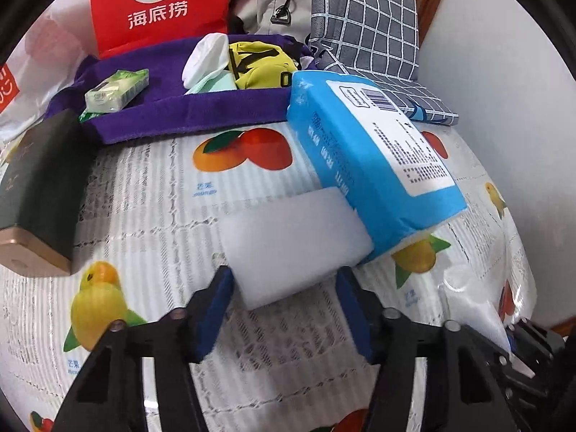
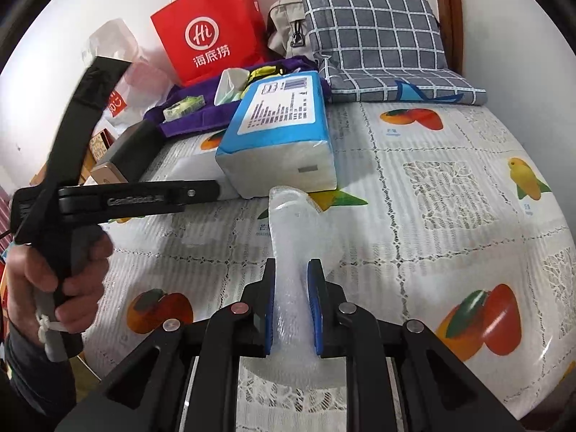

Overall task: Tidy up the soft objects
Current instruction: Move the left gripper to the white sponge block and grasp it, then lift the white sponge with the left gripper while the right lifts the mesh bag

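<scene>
Here, a bed-like surface under a white cover (image 1: 144, 198) printed with fruit. In the left wrist view, the left gripper (image 1: 282, 280) closed at a middle width on the near end of a white foam block (image 1: 295, 237), with one blue pad touching each side. Lying flat on the cover, this block, and with its far right corner tucked under a blue tissue pack (image 1: 370, 165). Resting tilted on the block, that pack, with the label side up and its far end near a purple cloth (image 1: 187, 108). On the purple cloth, a small green tissue packet (image 1: 117, 90), something white and a yellow cloth (image 1: 259, 68). Behind them, a red paper bag (image 1: 158, 3) and a grey checked cushion (image 1: 363, 25) against the wall. At the left edge, a dark box (image 1: 43, 180) beside the cloth. In the right wrist view, the right gripper (image 2: 291, 270) nearly closed, pinching a roll of bubble wrap (image 2: 288, 216) between narrow jaws. Pointing away from the gripper toward the tissue pack, this roll, with its far tip just in front of the pack's open white end. At the left of the same view, a hand (image 2: 54, 277) around the black handle of the left gripper, its fingers reaching to the foam block under the pack.
</scene>
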